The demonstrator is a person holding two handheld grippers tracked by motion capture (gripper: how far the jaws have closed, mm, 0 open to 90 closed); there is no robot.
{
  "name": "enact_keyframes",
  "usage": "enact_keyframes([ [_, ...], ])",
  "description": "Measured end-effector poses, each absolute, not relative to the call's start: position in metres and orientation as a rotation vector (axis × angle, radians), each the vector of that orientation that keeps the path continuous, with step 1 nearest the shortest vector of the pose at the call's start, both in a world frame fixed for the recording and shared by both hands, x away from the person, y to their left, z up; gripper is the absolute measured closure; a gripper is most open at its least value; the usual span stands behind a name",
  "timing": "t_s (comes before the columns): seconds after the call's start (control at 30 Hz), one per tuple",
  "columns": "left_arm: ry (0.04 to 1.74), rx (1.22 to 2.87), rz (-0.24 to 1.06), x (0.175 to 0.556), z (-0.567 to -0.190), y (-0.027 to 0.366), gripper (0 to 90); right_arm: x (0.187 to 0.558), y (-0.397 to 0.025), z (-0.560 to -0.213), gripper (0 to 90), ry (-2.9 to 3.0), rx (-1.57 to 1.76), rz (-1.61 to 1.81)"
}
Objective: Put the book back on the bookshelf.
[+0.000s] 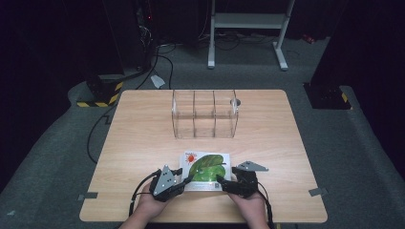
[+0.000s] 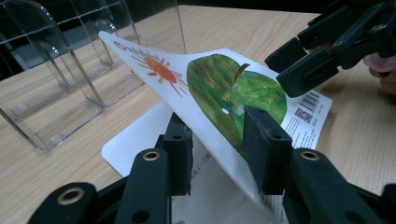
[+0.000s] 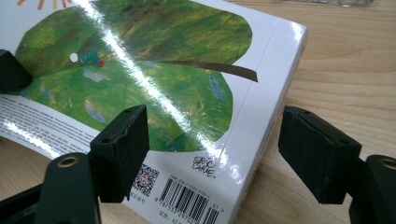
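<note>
High view: clear organizer [image 1: 204, 113] compartments empty; left tongs [image 2: 217, 140] clamp book cover [image 2: 219, 88]; right tongs [image 3: 215, 154] apart.

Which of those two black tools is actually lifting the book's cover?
The left tool: the raised cover sits between its jaws. The right tool stands open around the book's spine corner, holding nothing.

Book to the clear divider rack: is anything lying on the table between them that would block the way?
Nothing visible. In the high view the table is bare wood between the book and the clear divider rack. The left gripper has the cover lifted between its jaws; the right gripper sits open at the spine.
</note>
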State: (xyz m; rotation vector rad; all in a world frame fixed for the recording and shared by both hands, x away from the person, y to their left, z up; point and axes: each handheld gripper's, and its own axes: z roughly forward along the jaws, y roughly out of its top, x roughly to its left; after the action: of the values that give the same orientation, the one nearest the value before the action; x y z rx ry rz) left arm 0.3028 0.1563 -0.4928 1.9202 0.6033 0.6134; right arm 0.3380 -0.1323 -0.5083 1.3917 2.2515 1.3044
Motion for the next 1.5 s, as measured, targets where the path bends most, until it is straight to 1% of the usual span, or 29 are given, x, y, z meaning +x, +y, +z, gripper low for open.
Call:
enact_keyframes([
  [0.1, 0.591, 1.921, 0.619, 0.302, -0.493, 0.156, 63.6, 0.343, -0.132, -0.511, 21.4, 2.281, 1.413, 1.327],
  [0.23, 0.574, 1.919, 0.631, 0.302, -0.493, 0.156, 63.8, 0.346, -0.132, -0.515, 21.0, 2.281, 1.453, 1.332],
  [0.3, 0.562, 1.923, 0.646, 0.301, -0.493, 0.155, 63.9, 0.348, -0.133, -0.518, 19.3, 2.290, 1.482, 1.355],
  [0.37, 0.571, 1.918, 0.634, 0.301, -0.494, 0.156, 64.0, 0.353, -0.134, -0.520, 17.3, 2.316, 1.512, 1.381],
  [0.5, 0.584, 1.921, 0.630, 0.302, -0.495, 0.156, 64.0, 0.354, -0.132, -0.521, 18.3, 2.339, 1.501, 1.387],
  [0.63, 0.601, 1.921, 0.615, 0.303, -0.496, 0.157, 64.6, 0.351, -0.132, -0.519, 22.0, 2.316, 1.508, 1.368],
  [0.8, 0.633, 1.909, 0.576, 0.305, -0.497, 0.158, 65.5, 0.348, -0.132, -0.516, 24.6, 2.297, 1.491, 1.349],
  [1.07, 0.671, 1.893, 0.562, 0.307, -0.497, 0.158, 67.5, 0.340, -0.134, -0.510, 32.4, 2.221, 1.433, 1.337],
  [1.5, 0.718, 1.878, 0.564, 0.310, -0.498, 0.159, 68.4, 0.332, -0.136, -0.506, 40.2, 2.151, 1.375, 1.335],
])
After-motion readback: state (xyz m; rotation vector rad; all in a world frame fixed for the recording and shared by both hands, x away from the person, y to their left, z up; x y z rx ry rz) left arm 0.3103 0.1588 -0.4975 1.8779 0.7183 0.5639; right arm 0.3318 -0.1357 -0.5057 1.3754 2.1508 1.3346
